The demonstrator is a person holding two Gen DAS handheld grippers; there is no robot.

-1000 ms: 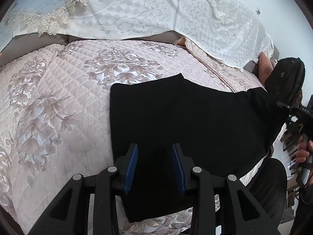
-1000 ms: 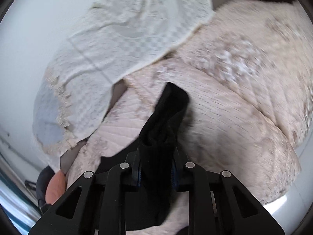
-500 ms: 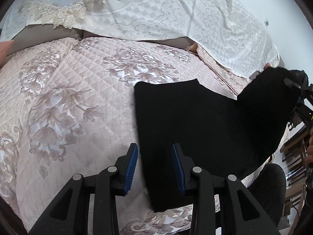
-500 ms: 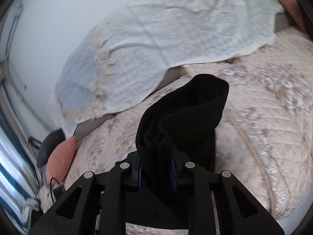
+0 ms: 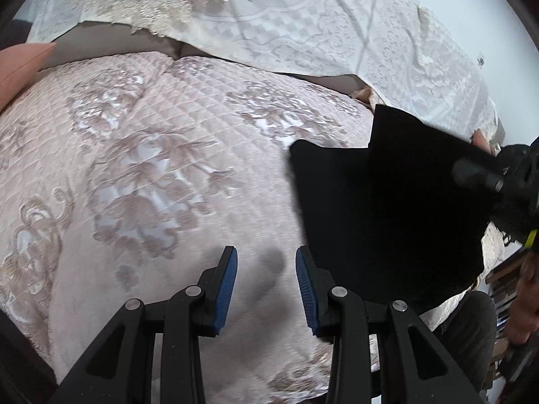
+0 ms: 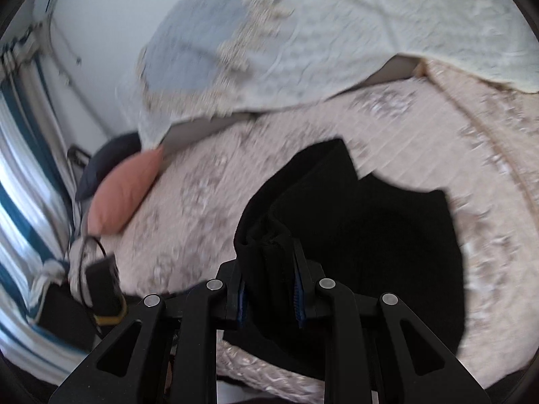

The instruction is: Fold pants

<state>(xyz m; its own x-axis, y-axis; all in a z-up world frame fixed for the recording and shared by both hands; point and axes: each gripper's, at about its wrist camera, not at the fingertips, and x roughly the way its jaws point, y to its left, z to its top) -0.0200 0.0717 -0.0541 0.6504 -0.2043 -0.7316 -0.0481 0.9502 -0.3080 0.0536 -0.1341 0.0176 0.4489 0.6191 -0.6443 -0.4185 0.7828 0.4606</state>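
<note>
The black pants lie on the pink quilted bedspread, at the right of the left wrist view. One end is lifted and folded over toward the rest. My right gripper is shut on that lifted end of the pants; it also shows in the left wrist view, at the right edge. My left gripper is open and empty, above bare bedspread to the left of the pants.
A white lace cover drapes over the head of the bed. A salmon pillow and a dark pillow lie at the bed's left end. A striped curtain hangs at far left. A person's leg is at lower right.
My right gripper has carried the pants end up and over toward the other end, the view swinging across the bed. My left gripper has moved left off the pants onto bare bedspread.
</note>
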